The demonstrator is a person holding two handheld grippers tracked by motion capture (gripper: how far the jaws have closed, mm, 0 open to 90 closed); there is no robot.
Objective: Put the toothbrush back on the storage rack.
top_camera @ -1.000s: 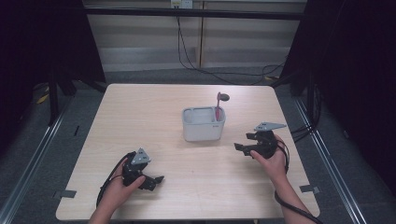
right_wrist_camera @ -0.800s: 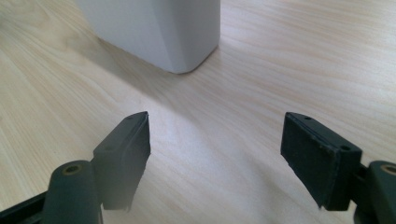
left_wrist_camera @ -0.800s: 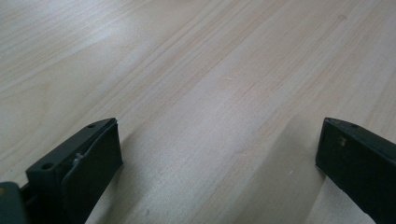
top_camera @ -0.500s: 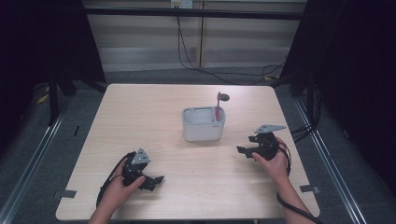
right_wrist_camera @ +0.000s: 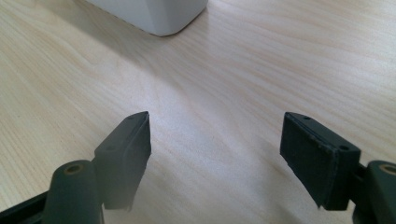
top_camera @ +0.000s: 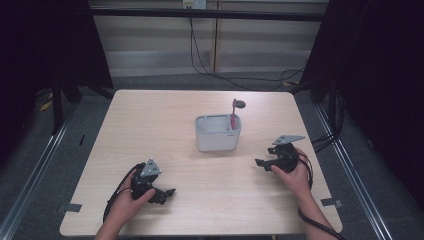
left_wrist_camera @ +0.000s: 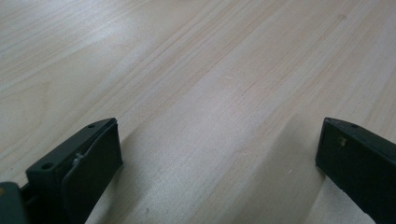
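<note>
Bin: grey-white container (top_camera: 218,133) at table (top_camera: 150,125) centre, holding an upright pink-handled utensil (top_camera: 234,114) in its right side.
Right gripper (top_camera: 264,161): jaws spread, empty, right of bin.
Left gripper (top_camera: 167,192): jaws spread, empty, near-left.

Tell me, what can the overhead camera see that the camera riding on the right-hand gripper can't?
The high view alone takes in the whole white container with a pink-handled utensil standing in it, both hands, the left gripper and the floor beyond. The right gripper view alone gives a close look along its two black jaws, spread wide with nothing between them, over bare wood. Both show the wooden table, the right gripper and that container, though the gripper view catches just its bottom corner.
</note>
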